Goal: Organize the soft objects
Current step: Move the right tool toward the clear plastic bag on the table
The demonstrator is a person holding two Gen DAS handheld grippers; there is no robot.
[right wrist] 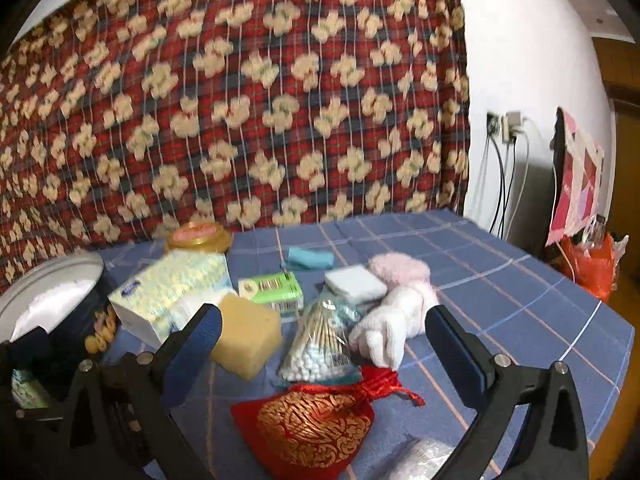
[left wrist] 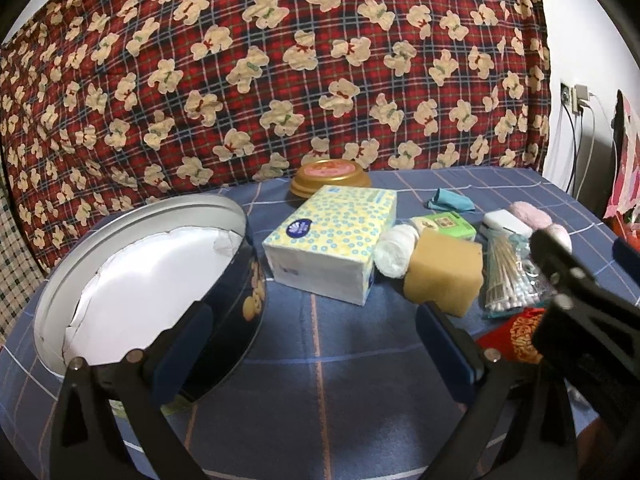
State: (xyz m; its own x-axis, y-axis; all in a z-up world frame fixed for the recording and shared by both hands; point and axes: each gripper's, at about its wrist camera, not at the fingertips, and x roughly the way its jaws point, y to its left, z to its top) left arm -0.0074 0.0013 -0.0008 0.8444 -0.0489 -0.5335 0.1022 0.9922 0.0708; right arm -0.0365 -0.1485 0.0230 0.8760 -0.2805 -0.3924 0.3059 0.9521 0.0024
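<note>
On the blue checked surface: soft things lie in a loose cluster, listed left to right.
Tin: round dark cookie tin at far left, open, lined with white paper; left view looks right into it, right view catches only its edge.
Gold lid: gold round lid behind the cluster, close to the hanging quilt.
Tissue box: yellow dotted tissue box just right of the tin.
Cotton roll: white roll touching the tissue box and the sponge, clear only in left view.
Sponge: tan sponge block just in front of a green pack.
Blue cloth: small folded blue cloth lies apart, further back.
Cotton swabs: clear bag of swabs right of the sponge.
Red pouch: red and gold drawstring pouch, whole in right view, only a corner in left view.
White glove: fluffy white glove touching a pink fluffy piece, plain in right view, mostly hidden in left view.
Left gripper: spread wide, empty, left finger in front of the tin's wall.
Right gripper: spread wide, empty, above the pouch and swabs.
Room: red plaid bear-print quilt behind; white wall with socket and cables at right; orange bag beyond the surface's right edge.
</note>
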